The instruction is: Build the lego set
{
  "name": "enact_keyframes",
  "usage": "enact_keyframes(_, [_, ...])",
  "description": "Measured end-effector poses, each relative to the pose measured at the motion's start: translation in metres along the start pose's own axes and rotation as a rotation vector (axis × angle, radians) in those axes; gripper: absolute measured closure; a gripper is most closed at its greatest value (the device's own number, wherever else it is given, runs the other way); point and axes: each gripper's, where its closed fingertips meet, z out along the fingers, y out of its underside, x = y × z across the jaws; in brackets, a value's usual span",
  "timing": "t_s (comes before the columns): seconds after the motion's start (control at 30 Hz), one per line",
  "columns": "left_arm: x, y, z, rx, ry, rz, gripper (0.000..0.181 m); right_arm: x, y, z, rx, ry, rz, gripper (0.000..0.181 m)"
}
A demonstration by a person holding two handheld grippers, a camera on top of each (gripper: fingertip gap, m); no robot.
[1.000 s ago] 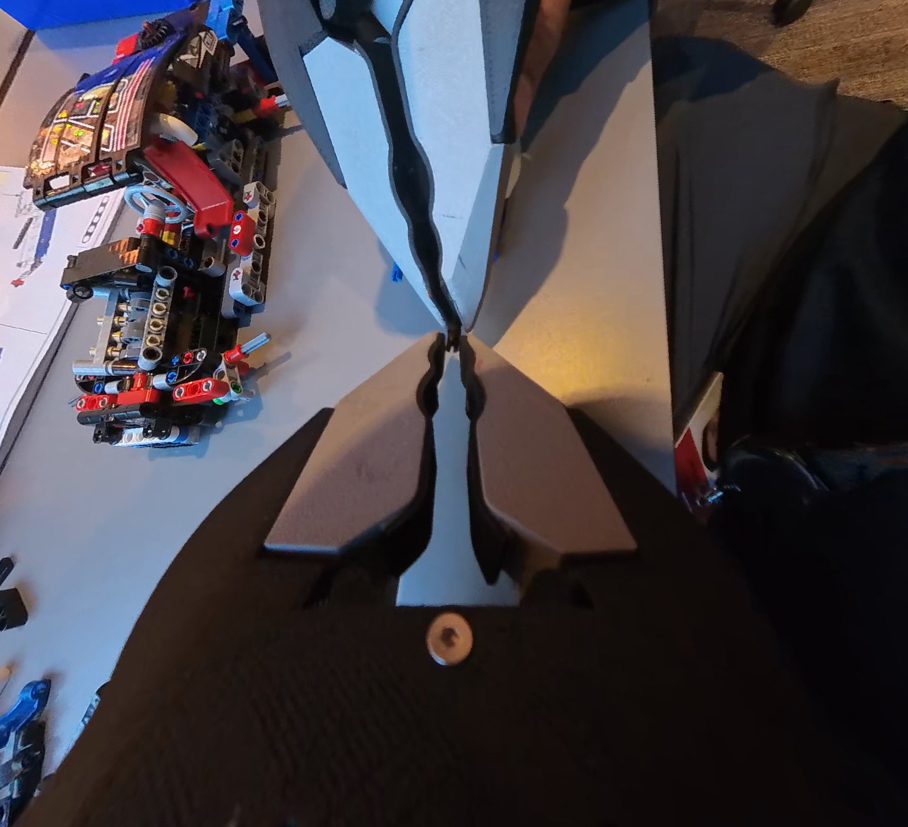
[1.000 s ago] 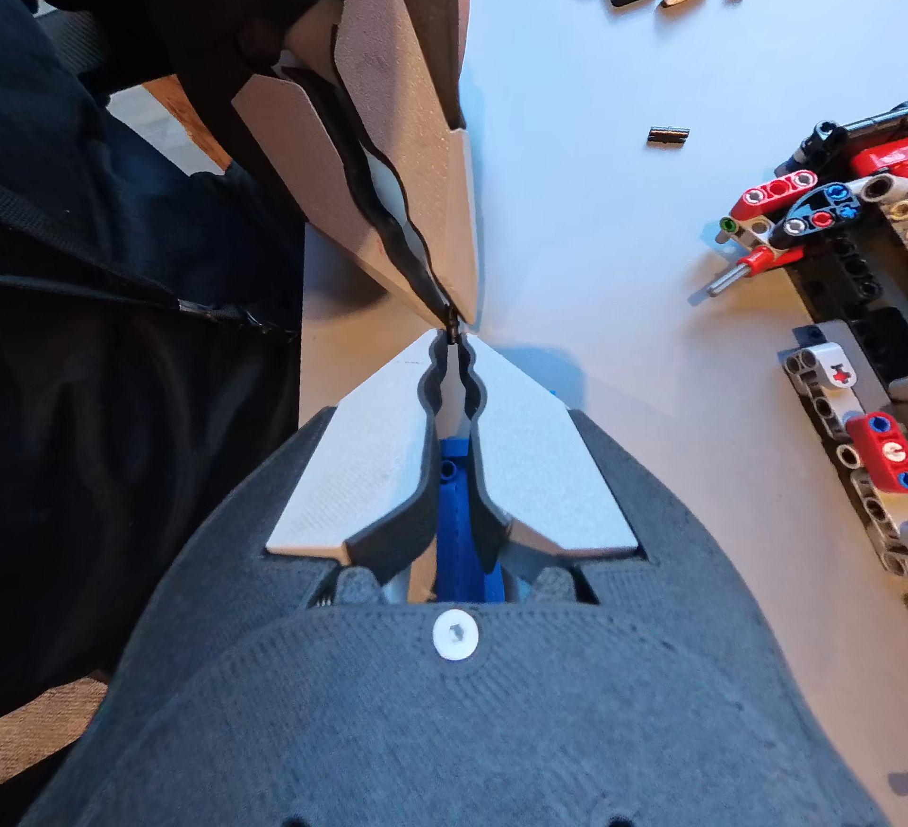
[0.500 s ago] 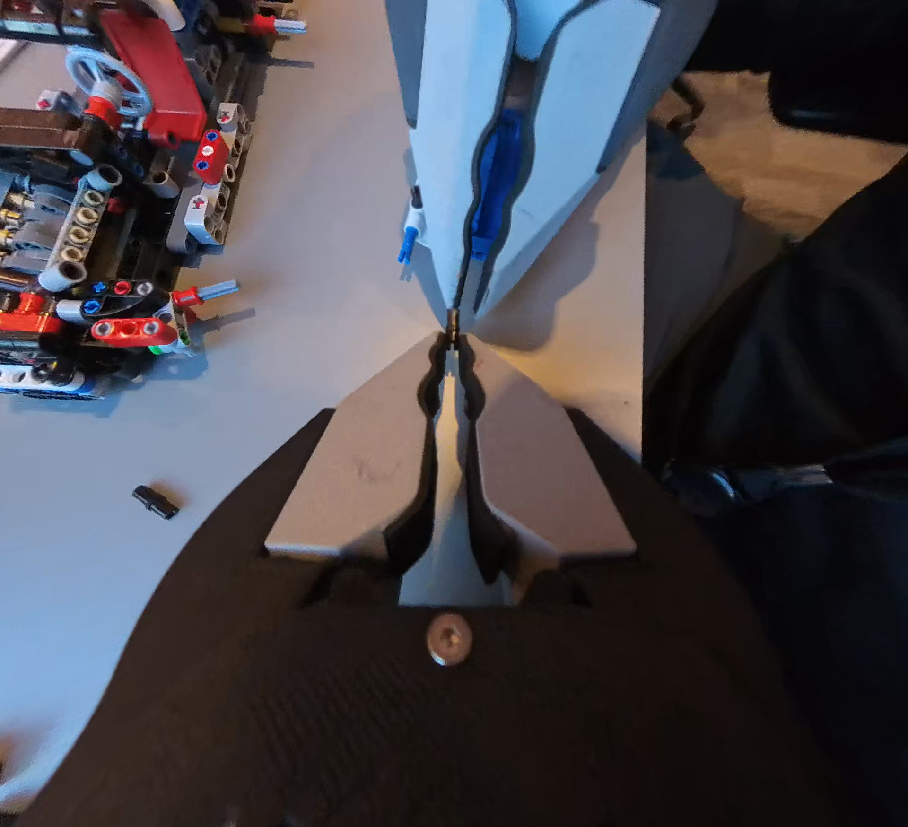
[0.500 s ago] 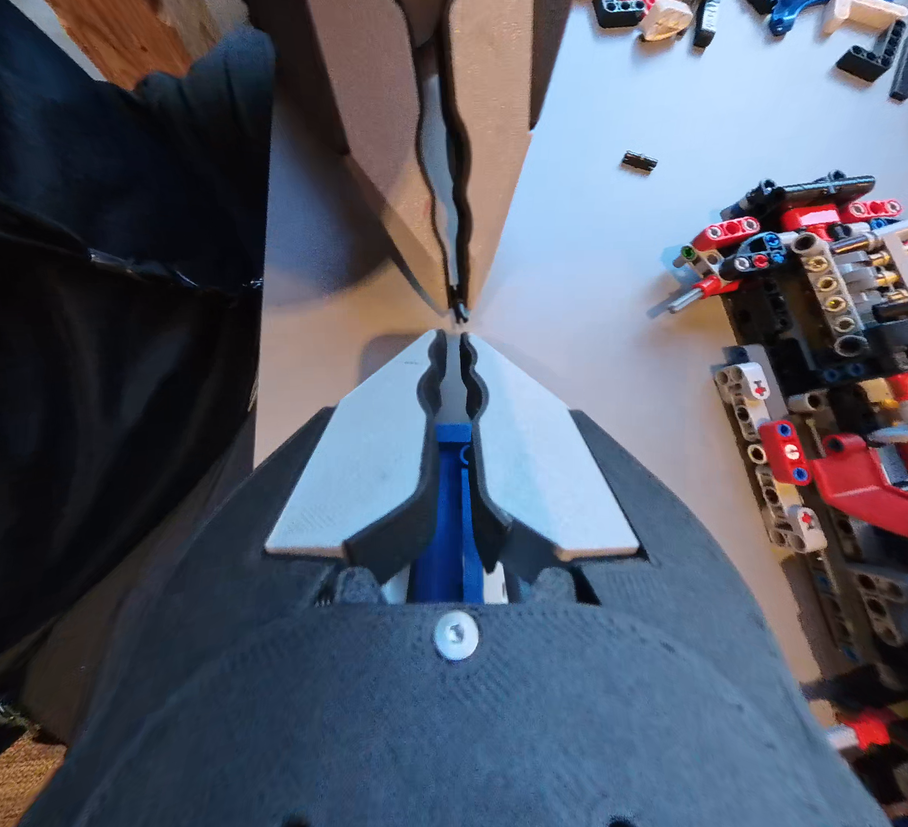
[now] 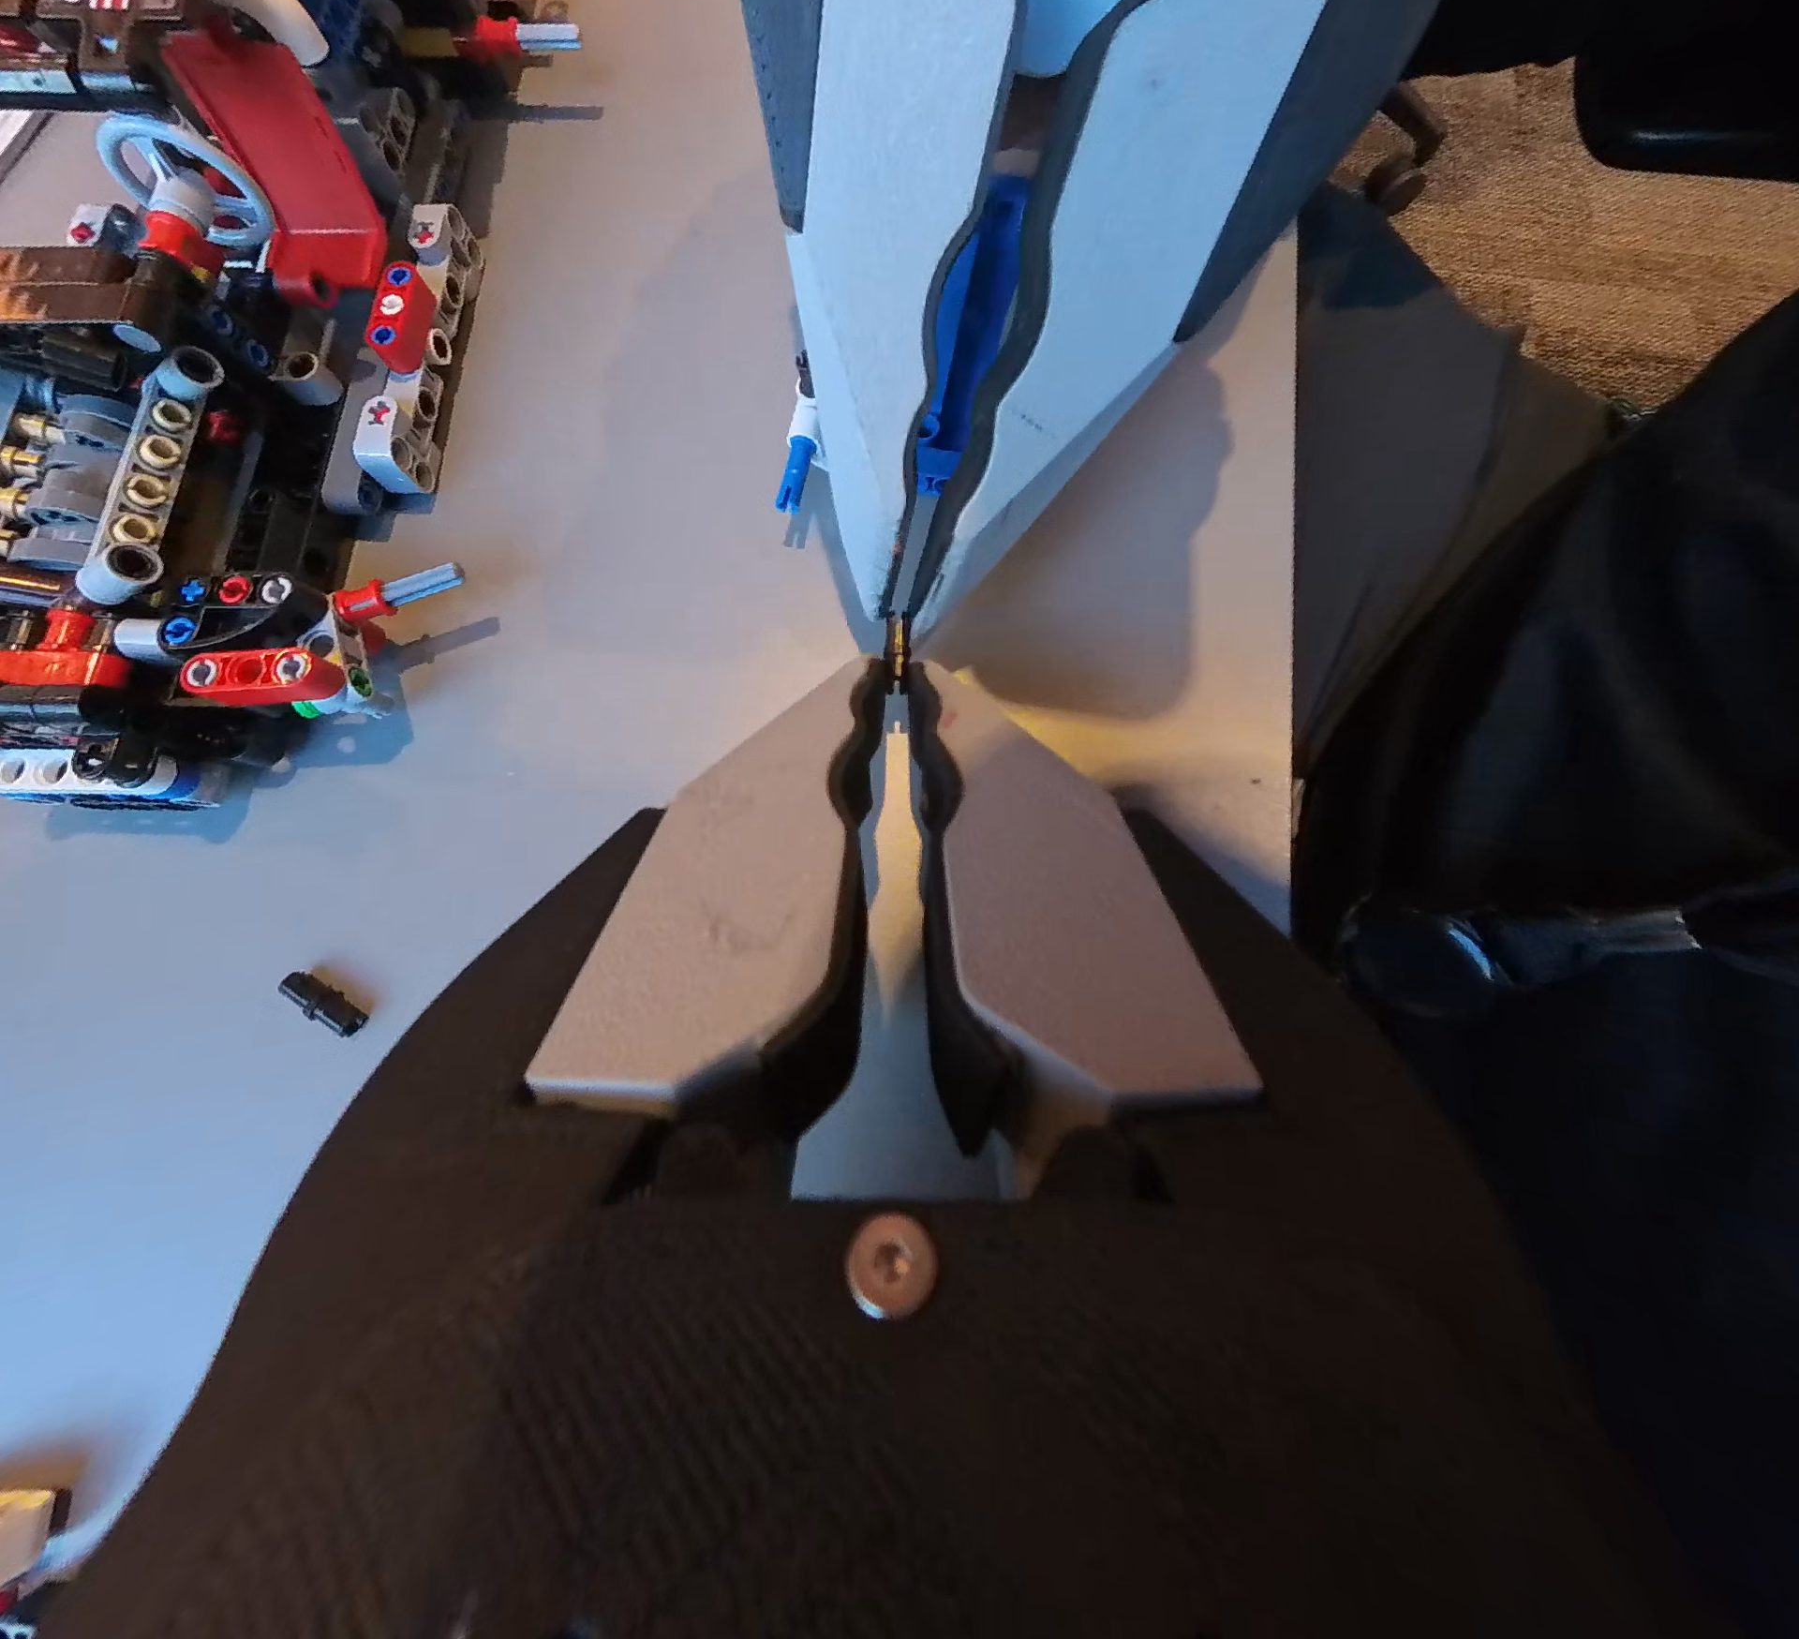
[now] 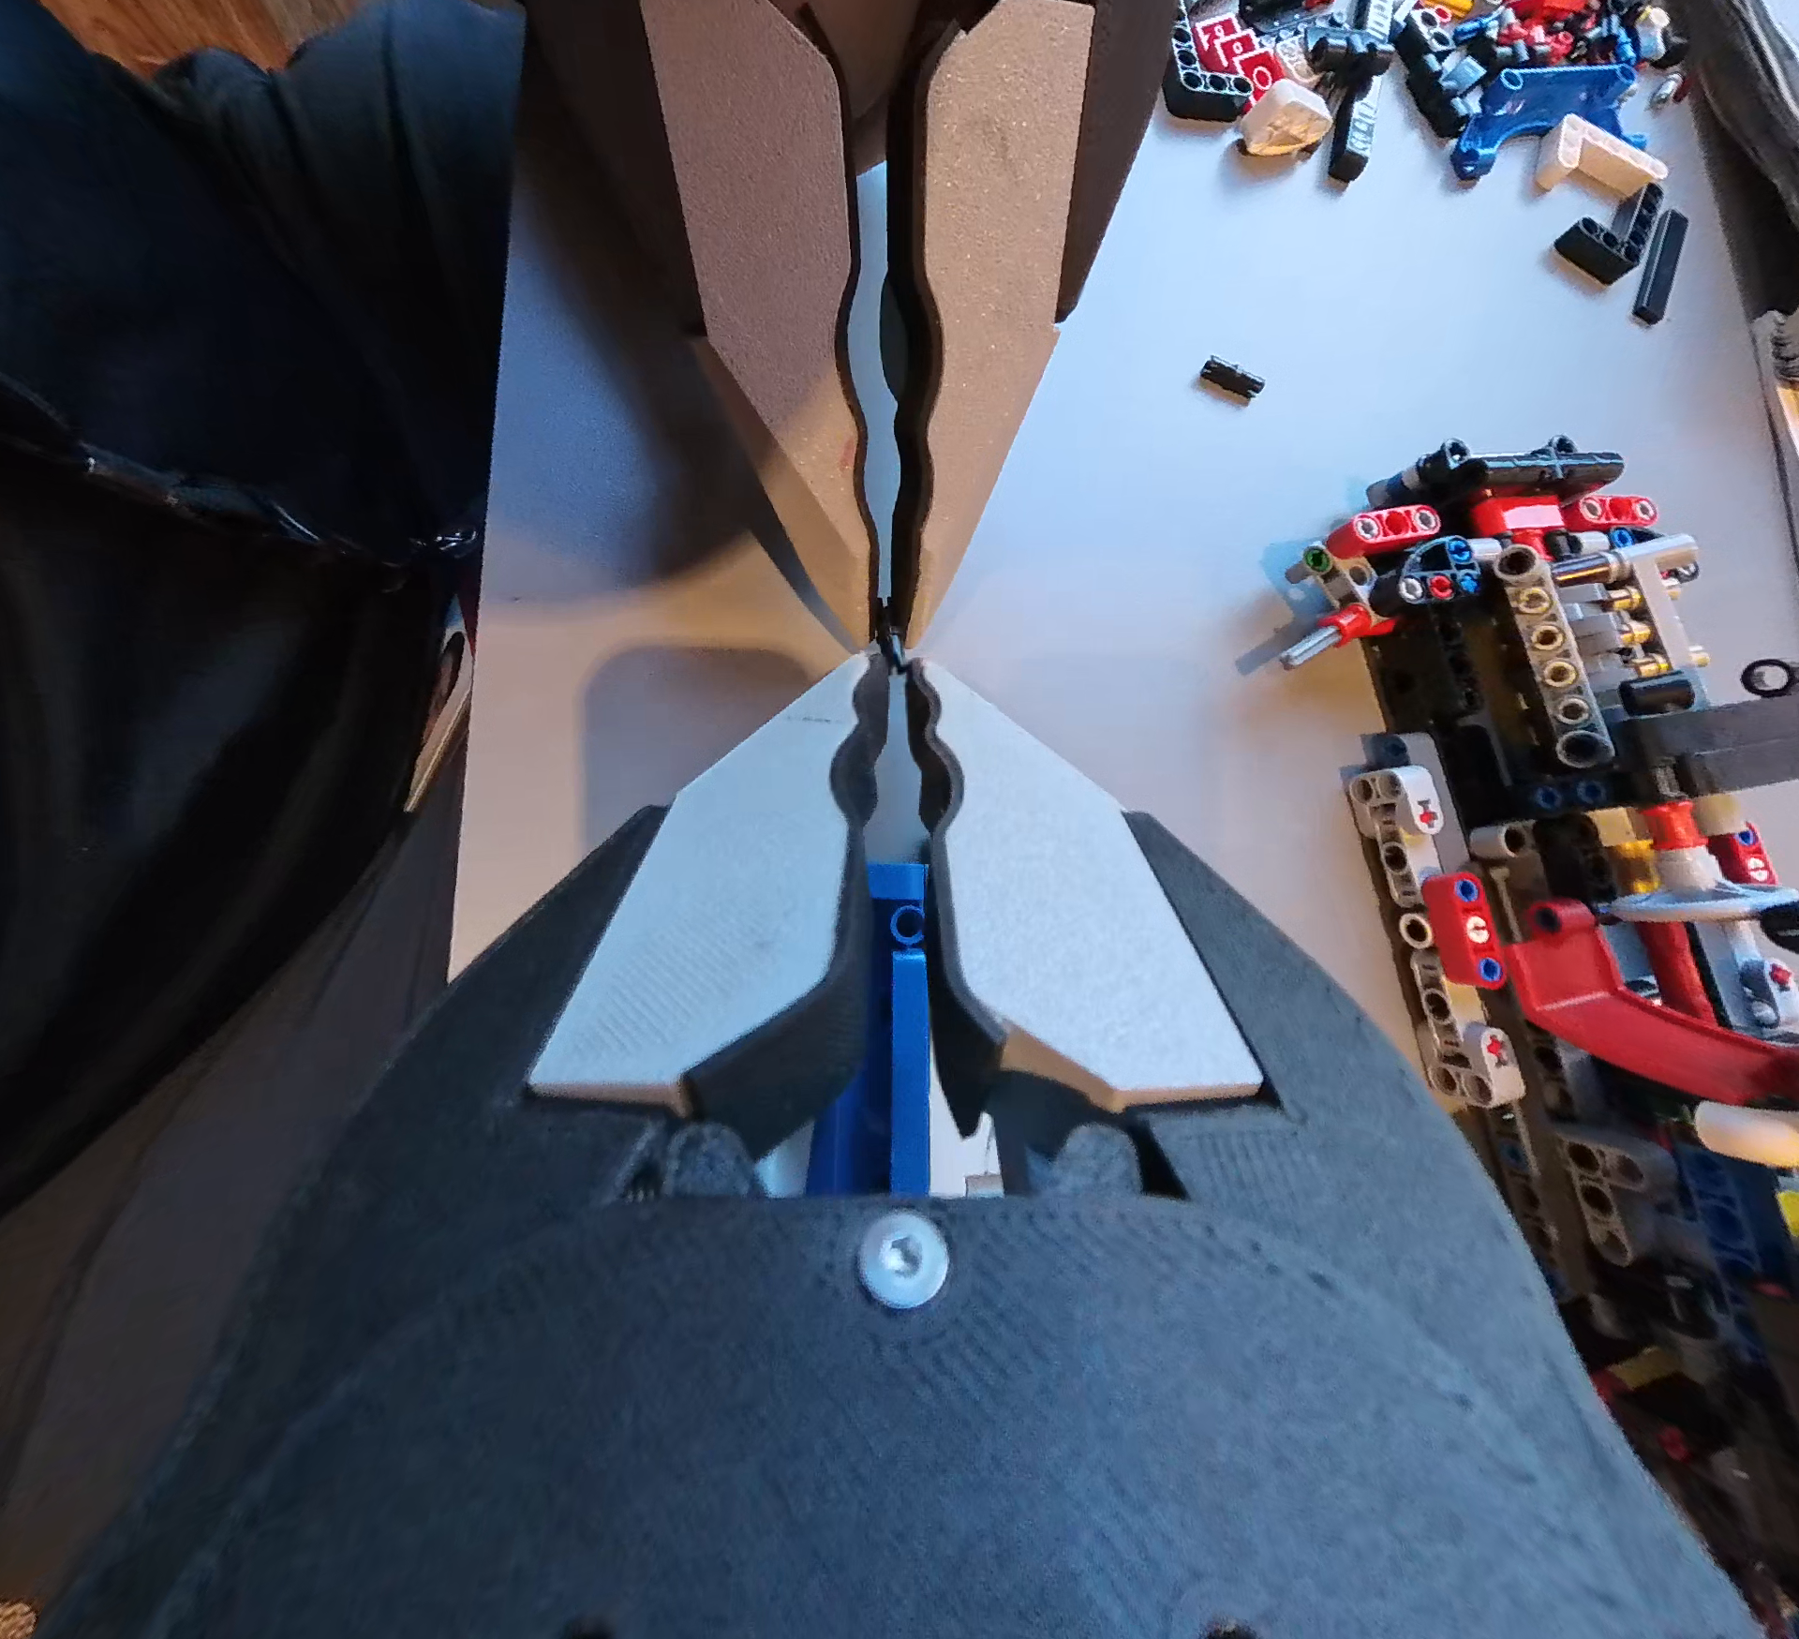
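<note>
My two grippers meet tip to tip above the grey table near its edge. My left gripper point(image 5: 894, 679) is shut on a small black pin point(image 5: 896, 648), which sticks out of its tips and touches the tips of my right gripper point(image 6: 892, 675). The pin also shows in the right wrist view point(image 6: 890, 640). My right gripper is shut on a blue lego beam point(image 6: 903, 1008) held deep between its jaws; the beam also shows in the left wrist view point(image 5: 973, 346). A short blue pin point(image 5: 796, 468) pokes out beside the right gripper. The half-built lego car point(image 5: 195, 424) lies on the table, off to the side point(image 6: 1558, 765).
A loose black pin point(image 5: 323, 1003) lies on the table between the grippers and the car point(image 6: 1231, 377). A pile of loose lego parts point(image 6: 1441, 15) sits at the far end. The table edge point(image 5: 1295, 521) runs close by, with a person's dark clothing beyond it. Less than 4 cm separates the two grippers' tips.
Both grippers have turned until they face each other in a straight line. The small gap between the black pin and the right gripper's tips has closed.
</note>
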Motion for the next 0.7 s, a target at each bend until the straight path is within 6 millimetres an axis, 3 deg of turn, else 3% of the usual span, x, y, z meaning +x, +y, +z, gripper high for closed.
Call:
enact_keyframes(0.03, [0.0004, 0.0003, 0.0002, -0.003, 0.003, 0.001, 0.18, -0.0003, 0.0, 0.0001, -0.001, 0.002, -0.006, 0.18])
enact_keyframes(0.7, [0.0024, 0.0057, 0.003, -0.047, -0.033, 0.096, 0.18, -0.0042, 0.0056, 0.0052, -0.093, 0.06, -0.114, 0.18])
